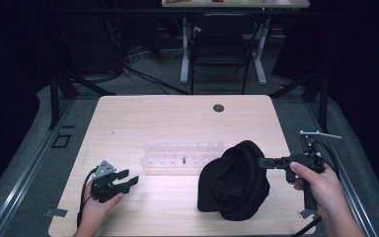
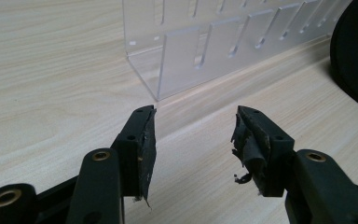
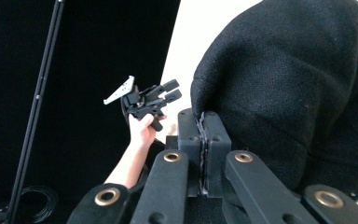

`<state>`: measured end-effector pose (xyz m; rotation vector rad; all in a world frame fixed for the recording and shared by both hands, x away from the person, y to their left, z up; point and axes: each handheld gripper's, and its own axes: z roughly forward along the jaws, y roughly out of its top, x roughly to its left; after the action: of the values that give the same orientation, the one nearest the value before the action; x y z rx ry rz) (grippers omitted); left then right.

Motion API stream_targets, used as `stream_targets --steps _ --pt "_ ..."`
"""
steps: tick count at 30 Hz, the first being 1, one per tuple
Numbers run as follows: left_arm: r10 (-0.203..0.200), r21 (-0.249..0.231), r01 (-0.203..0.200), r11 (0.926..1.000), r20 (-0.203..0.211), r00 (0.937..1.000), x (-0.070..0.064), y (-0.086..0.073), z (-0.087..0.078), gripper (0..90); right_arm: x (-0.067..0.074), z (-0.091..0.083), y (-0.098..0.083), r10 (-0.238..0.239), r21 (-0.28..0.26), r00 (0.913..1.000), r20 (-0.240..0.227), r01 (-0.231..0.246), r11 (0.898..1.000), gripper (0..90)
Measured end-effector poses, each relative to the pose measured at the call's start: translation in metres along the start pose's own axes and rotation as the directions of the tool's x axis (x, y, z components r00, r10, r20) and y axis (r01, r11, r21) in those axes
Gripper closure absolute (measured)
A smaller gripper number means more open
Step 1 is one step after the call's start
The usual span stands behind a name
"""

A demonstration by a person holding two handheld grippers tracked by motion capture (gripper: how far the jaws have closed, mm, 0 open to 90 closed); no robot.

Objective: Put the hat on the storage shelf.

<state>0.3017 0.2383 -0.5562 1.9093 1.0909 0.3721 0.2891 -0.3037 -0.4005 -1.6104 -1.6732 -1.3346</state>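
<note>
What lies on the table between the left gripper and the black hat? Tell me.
Mostly bare wood. In the high view, the clear acrylic rack sits just beyond the line from the left gripper to the black hat, which the right gripper pinches.

Looks like a lab or recording studio, not a home. Light wood-grain table (image 1: pixel 128 118) with a cable grommet hole (image 1: pixel 218 107), set on grey carpet. Black curtains along both sides and dark metal stand legs (image 1: pixel 61 89) at the edges. Loose cables (image 1: pixel 128 61) trailing over the floor behind. Black chair (image 1: pixel 220 49) pushed against a white-legged desk (image 1: pixel 234 4) farther back. Clear acrylic slotted rack (image 1: pixel 180 157) on the tabletop.
</note>
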Motion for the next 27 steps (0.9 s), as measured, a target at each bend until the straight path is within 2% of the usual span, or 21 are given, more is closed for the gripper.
stream_targets --steps 8,13,20,27 --pt "0.001 0.001 -0.001 1.0 0.001 1.0 0.0 0.0 0.0 48.5 0.016 0.002 0.004 -0.027 0.012 0.9988 -0.041 0.027 1.0 89.2" --pt "-0.004 -0.002 0.004 1.0 0.0 1.0 0.0 0.0 0.001 48.6 0.026 0.0 0.007 -0.046 0.001 0.9978 -0.047 0.046 0.999 89.2" --pt "-0.005 0.0 0.005 1.0 0.004 1.0 -0.001 0.0 0.001 48.6 0.033 -0.002 0.011 -0.051 -0.014 0.9958 -0.076 0.05 0.999 89.2" --pt "-0.006 -0.002 0.006 1.0 0.003 1.0 -0.001 0.0 0.001 48.5 0.041 -0.003 0.02 -0.036 -0.027 0.9919 -0.122 0.033 0.999 89.2"
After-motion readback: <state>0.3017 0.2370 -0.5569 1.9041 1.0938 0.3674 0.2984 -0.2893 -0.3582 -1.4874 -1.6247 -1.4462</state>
